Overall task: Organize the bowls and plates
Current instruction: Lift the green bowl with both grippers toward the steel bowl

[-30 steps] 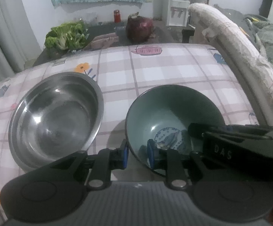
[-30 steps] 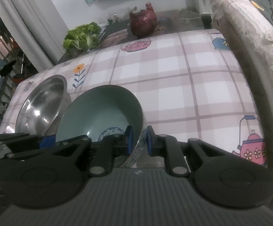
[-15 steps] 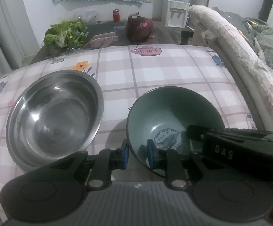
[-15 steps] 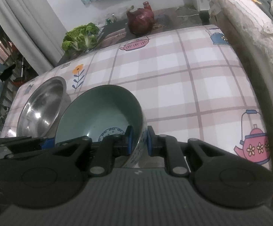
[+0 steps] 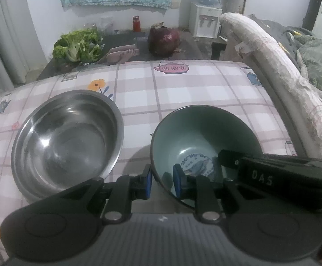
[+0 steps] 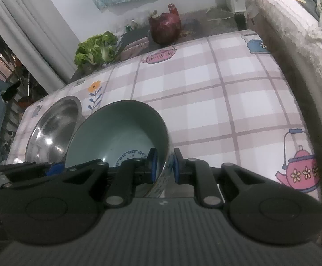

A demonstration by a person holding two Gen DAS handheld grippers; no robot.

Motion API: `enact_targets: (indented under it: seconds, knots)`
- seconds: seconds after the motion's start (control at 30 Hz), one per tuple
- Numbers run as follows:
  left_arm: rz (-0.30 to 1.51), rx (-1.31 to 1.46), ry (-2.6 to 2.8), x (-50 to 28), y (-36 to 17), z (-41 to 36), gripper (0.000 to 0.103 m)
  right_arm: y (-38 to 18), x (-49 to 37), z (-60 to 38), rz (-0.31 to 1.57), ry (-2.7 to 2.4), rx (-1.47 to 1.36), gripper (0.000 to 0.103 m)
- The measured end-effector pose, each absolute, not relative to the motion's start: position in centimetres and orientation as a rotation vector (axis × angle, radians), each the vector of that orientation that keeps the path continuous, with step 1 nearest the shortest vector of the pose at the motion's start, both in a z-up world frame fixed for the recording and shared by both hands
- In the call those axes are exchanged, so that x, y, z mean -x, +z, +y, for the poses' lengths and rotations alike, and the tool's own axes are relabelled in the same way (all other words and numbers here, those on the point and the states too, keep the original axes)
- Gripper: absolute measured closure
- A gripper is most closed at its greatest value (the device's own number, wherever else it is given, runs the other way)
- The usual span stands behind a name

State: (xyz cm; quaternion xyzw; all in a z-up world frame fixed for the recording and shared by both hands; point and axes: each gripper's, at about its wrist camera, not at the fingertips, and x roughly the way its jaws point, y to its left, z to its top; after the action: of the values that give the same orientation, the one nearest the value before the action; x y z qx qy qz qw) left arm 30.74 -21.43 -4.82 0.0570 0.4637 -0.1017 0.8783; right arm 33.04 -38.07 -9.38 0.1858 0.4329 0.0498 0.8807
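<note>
A green bowl [image 5: 200, 137] with a blue pattern inside is held tilted over the checked tablecloth [image 5: 183, 93]. My left gripper [image 5: 162, 182] is shut on its near-left rim, one blue pad inside and one outside. My right gripper [image 6: 163, 166] is shut on the right rim of the same green bowl [image 6: 121, 133]. In the left wrist view the right gripper's black body [image 5: 271, 173] reaches over the bowl's right side. A larger steel bowl [image 5: 65, 139] sits empty on the cloth just left of the green one, and it shows behind it in the right wrist view [image 6: 54, 128].
Behind the table stands a dark side table with leafy greens [image 5: 76, 44], a red cabbage [image 5: 164, 41] and a red jar [image 5: 136, 23]. A padded chair back [image 5: 278, 73] runs along the table's right edge. Bare cloth lies beyond and right of the bowls.
Both grippers keep their hold on the green bowl. Apart from a slight drift of the views, nothing has visibly moved.
</note>
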Motion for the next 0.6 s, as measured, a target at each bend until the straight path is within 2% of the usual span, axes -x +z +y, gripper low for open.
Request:
enact_targets:
  seconds: [0.6]
  knots:
    - [0.901, -0.099, -0.214, -30.0, -1.7, -21.3, 0.082, -6.8, -32.5, -38.7, 0.857, 0.116, -0.416, 0.089]
